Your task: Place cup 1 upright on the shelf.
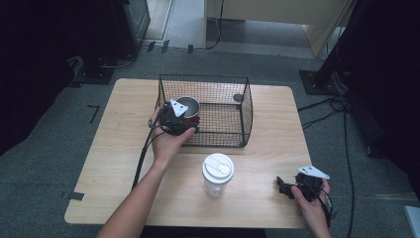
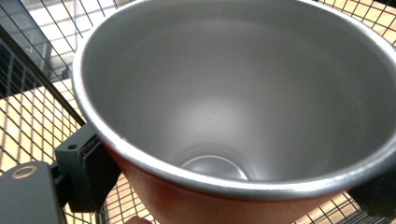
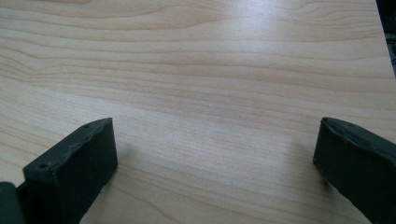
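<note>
left gripper (image 1: 174, 119) pinches a red cup (image 2: 233, 116) inside the wire basket (image 1: 246, 106) (likely releasing next); right gripper (image 3: 215, 163) rests spread.

Even overhead light, dark corners, glare on the table (image 3: 261, 42), perhaps slightly soft.

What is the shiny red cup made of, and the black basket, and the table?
The cup looks like metal: its inside is smooth, brushed silver with soft reflections, and its outside is coated red. The left tool grips it inside the basket, which looks like thin black wire welded into a grid. The table looks like pale wood or a wood-print laminate, going by its grain lines and slight sheen.
</note>
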A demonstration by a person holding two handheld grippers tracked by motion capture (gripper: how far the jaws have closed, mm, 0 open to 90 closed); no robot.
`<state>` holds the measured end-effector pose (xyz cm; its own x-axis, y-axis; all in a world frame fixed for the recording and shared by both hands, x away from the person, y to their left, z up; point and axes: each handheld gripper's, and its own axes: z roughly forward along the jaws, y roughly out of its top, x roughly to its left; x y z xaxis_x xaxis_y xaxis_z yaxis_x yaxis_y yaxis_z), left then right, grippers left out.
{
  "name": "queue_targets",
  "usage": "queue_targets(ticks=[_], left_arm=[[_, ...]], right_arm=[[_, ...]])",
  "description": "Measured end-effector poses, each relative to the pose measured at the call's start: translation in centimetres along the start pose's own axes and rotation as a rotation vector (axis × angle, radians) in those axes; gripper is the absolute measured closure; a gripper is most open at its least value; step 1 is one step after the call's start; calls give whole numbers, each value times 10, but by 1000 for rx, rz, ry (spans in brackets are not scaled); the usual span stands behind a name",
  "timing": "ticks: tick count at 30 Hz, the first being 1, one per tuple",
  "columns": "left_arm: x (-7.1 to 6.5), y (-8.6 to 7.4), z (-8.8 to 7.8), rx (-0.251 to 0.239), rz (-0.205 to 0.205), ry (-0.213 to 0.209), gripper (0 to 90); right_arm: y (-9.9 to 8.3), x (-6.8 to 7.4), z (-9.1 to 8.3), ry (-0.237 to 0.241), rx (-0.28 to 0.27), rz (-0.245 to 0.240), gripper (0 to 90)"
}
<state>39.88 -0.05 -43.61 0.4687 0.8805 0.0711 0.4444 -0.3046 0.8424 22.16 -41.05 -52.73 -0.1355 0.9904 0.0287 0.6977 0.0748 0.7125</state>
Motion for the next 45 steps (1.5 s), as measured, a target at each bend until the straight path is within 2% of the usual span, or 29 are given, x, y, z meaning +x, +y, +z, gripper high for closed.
queue_targets(ticks=[3,6,11,15,19,22,28,34,45], left_arm=[[2,-2,4,24,-10,2,81],[2,-3,6,46,-3,10,81],[2,-4,8,86,-13,38,79],[-1,-4,8,94,-24,57,76],[-5,-3,5,102,-8,87,70],[-7,-2,4,101,-20,104,54],[-10,0,0,98,-18,122,0],[-9,1,-1,90,-15,134,0],[-5,7,-14,29,-19,141,0]], right_arm=[[0,0,0,0,1,-1,0],[0,0,0,0,0,0,0],[0,0,0,0,1,-1,0],[0,0,0,5,0,-7,0],[0,0,0,5,1,-7,0],[0,0,0,5,1,-6,0],[0,0,0,5,1,-6,0],[0,0,0,10,3,-10,0],[0,0,0,12,2,-11,0]])
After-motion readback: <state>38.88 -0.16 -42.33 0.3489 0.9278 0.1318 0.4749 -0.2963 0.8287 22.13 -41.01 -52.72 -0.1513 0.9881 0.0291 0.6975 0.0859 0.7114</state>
